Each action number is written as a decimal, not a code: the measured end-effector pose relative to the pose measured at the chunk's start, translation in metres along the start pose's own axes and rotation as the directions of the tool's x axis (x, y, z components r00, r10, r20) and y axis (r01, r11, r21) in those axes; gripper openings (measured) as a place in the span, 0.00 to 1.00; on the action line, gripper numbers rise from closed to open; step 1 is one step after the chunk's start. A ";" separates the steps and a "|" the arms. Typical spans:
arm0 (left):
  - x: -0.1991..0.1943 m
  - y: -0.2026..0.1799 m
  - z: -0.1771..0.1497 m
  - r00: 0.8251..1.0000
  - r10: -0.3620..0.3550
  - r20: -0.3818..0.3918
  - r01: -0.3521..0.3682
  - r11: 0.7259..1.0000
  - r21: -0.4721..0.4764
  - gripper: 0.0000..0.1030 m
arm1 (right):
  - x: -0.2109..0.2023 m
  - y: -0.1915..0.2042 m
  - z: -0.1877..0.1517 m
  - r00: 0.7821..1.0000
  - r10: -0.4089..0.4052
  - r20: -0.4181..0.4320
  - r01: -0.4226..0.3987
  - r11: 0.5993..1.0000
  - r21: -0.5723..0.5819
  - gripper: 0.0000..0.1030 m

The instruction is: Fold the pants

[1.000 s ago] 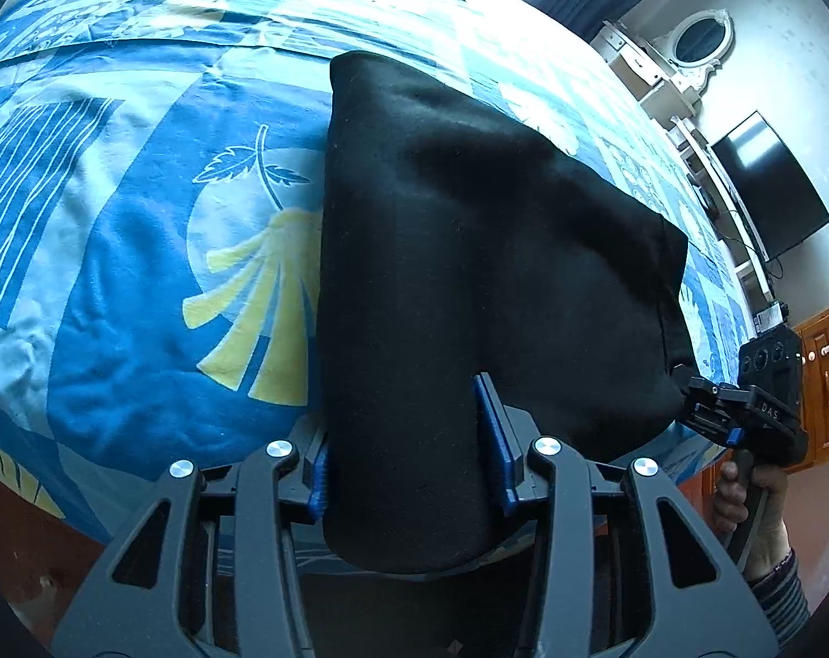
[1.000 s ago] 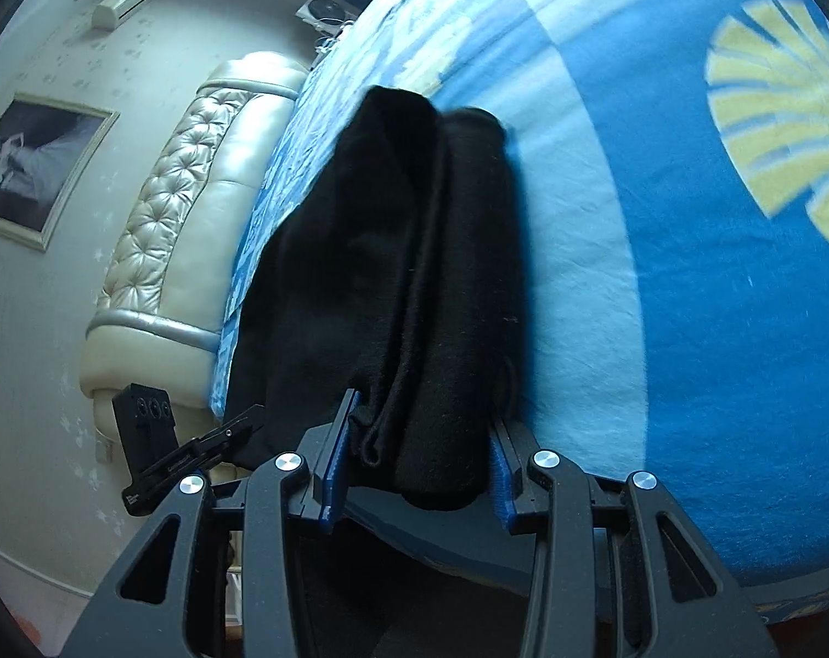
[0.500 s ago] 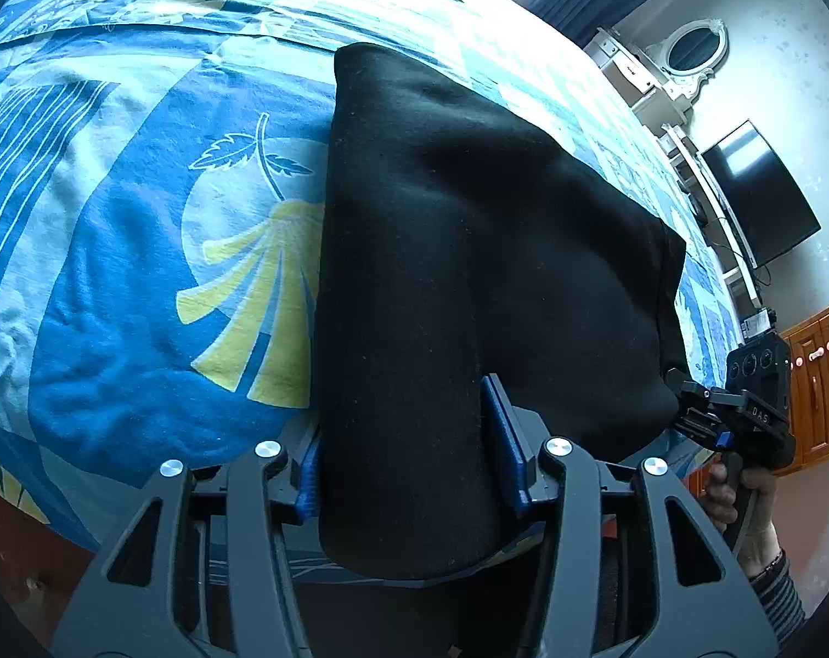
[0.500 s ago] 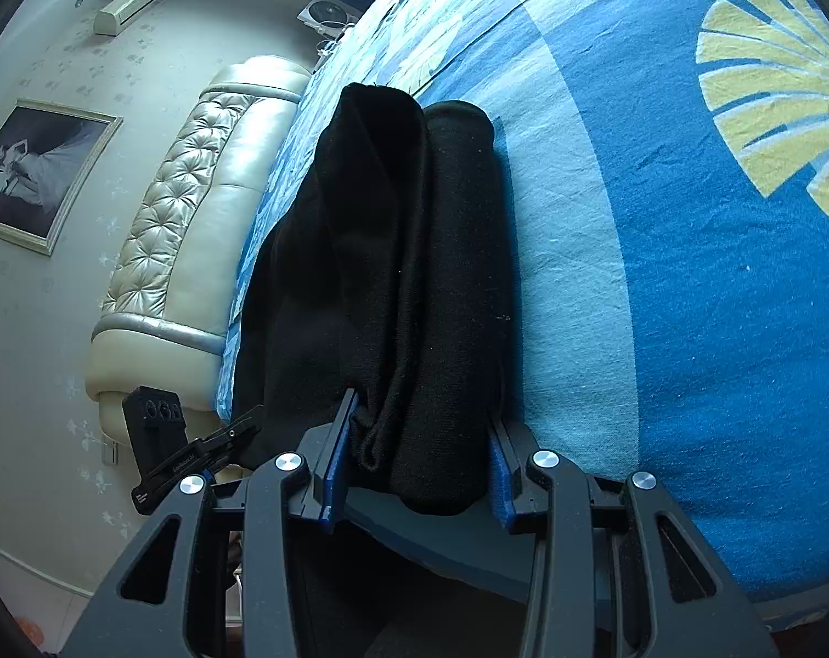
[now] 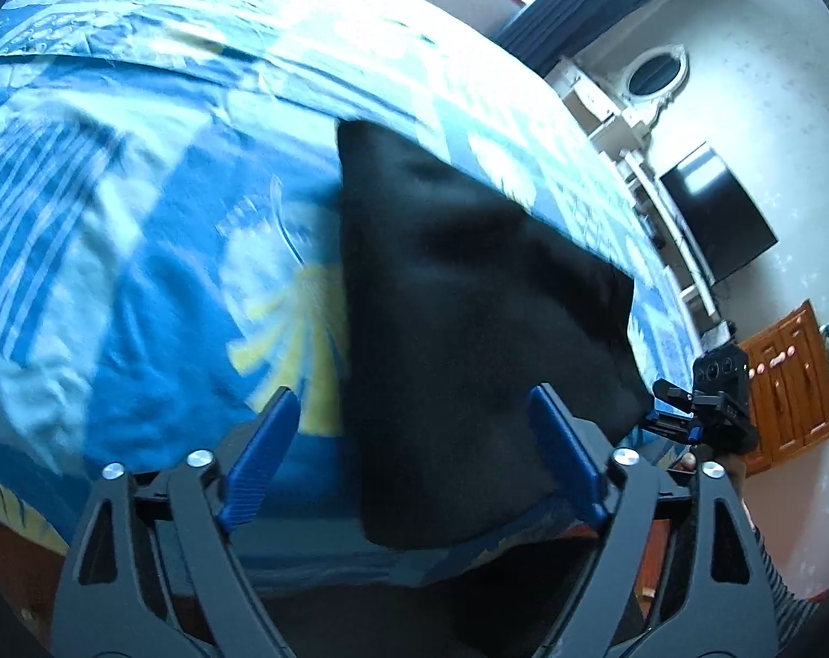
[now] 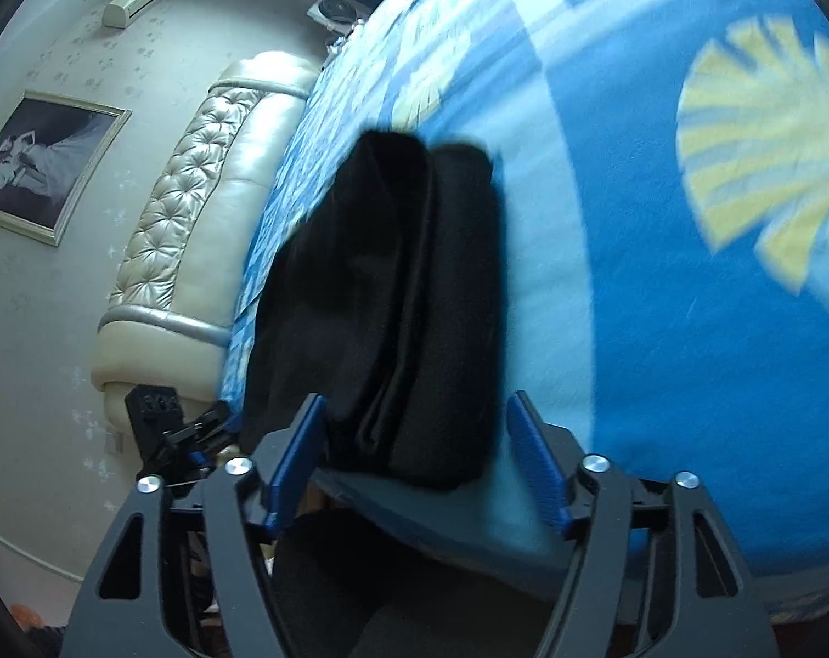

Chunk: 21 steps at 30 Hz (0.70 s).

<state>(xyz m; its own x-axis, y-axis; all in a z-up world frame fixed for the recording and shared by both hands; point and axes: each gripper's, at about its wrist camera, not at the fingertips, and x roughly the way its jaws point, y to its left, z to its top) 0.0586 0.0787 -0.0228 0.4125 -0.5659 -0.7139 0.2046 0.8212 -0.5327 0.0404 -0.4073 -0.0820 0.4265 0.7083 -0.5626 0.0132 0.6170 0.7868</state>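
The black pants lie folded in a thick stack at the near edge of the bed, on the blue patterned bedspread. The left gripper is opening, its blue pads clear of the near fold that sits between them. The right gripper is opening too, released, with the layered end of the pants between its pads.

Folded pants lie on bed, at its near edge. Headboard beyond pants' left end. Television and cabinet on wall past pants' right end.
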 end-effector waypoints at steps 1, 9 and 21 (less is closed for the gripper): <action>0.003 0.008 0.010 1.000 -0.006 -0.001 0.006 1.000 -0.011 0.84 | 0.000 -0.002 0.010 1.000 -0.001 0.013 0.001 1.000 0.006 0.69; 0.059 0.019 0.075 0.999 -0.023 -0.022 0.022 0.999 -0.037 0.84 | 0.042 -0.010 0.074 1.000 0.023 0.014 -0.023 0.999 0.039 0.70; 0.106 0.018 0.099 0.996 -0.009 -0.088 0.012 1.000 0.028 0.40 | 0.064 -0.007 0.081 1.000 0.004 -0.011 -0.005 1.000 -0.016 0.35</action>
<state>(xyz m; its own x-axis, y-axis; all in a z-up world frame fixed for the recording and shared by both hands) 0.1937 0.0406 -0.0637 0.3312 -0.5778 -0.7460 0.2338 0.8162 -0.5283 0.1405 -0.3942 -0.1033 0.4165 0.7147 -0.5619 -0.0032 0.6192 0.7852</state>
